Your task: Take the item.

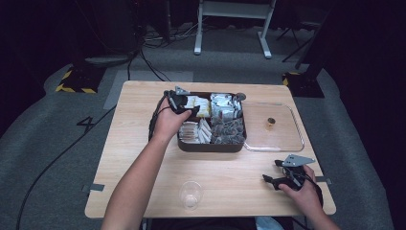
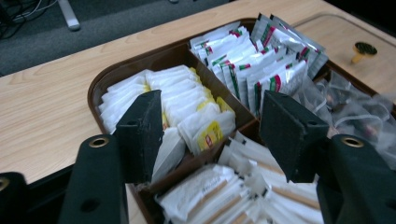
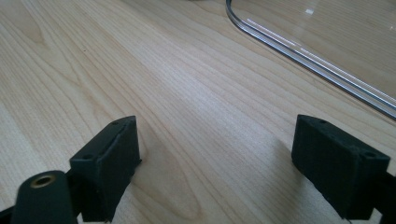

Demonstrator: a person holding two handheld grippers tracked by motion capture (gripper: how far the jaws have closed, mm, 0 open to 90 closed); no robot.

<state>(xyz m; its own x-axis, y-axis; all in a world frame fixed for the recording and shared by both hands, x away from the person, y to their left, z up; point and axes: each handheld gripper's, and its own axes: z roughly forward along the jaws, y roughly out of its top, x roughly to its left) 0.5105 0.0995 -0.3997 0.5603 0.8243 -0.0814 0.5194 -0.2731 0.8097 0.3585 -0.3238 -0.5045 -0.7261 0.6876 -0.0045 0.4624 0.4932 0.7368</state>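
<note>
Left tongs [image 2: 212, 112] hang open over the rear left compartment of the brown tray [image 2: 100, 84], jaws straddling the tightly packed white tea bags [image 2: 187, 100] with yellow tags. Closing here could pinch several at once, or catch the divider [image 2: 219, 93] and drag the tray. Right tongs [image 3: 217, 128] sit open and empty over the bare surface [image 3: 140, 56], too far off to steady it

Pale matt wood-grain table [image 3: 140, 70]; glossy clear plastic lid [image 3: 327, 51]; brown plastic tray [image 2: 140, 63]; paper sachets [image 2: 187, 100].
</note>
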